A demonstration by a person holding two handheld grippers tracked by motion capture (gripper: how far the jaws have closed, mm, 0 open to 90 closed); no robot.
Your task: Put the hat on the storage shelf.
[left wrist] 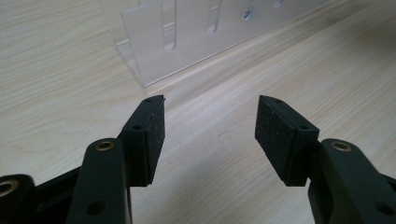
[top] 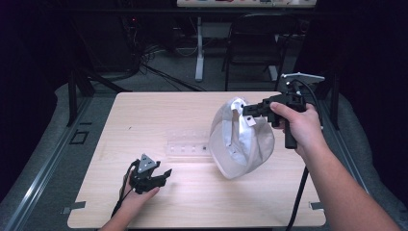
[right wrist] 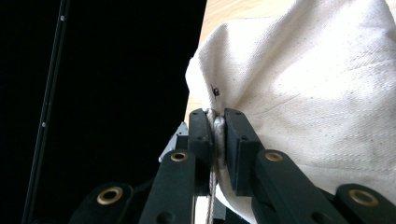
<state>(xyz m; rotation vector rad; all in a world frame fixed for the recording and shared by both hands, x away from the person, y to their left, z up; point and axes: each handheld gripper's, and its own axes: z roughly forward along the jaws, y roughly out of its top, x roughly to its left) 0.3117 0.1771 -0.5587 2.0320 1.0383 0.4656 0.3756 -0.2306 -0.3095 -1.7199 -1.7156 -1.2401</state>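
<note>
A white cloth bag [top: 240, 139] hangs over the right half of the table, its lower end near the tabletop. My right gripper [top: 246, 110] is shut on the bag's upper rim. In the right gripper view the cloth bag [right wrist: 303, 84] is pinched between the two black pads, with my right gripper [right wrist: 217, 123] closed tight on its seam. My left gripper [top: 166, 174] rests low at the front left of the table, open. In the left gripper view my left gripper [left wrist: 210, 126] has nothing between its jaws and points at a clear plastic rack [left wrist: 187, 37].
The clear plastic rack [top: 187, 144] with slots lies at the middle of the wooden table [top: 144, 110], just left of the bag. A dark chair [top: 255, 43] and a desk leg [top: 199, 48] stand beyond the far edge. Cables trail from both grippers.
</note>
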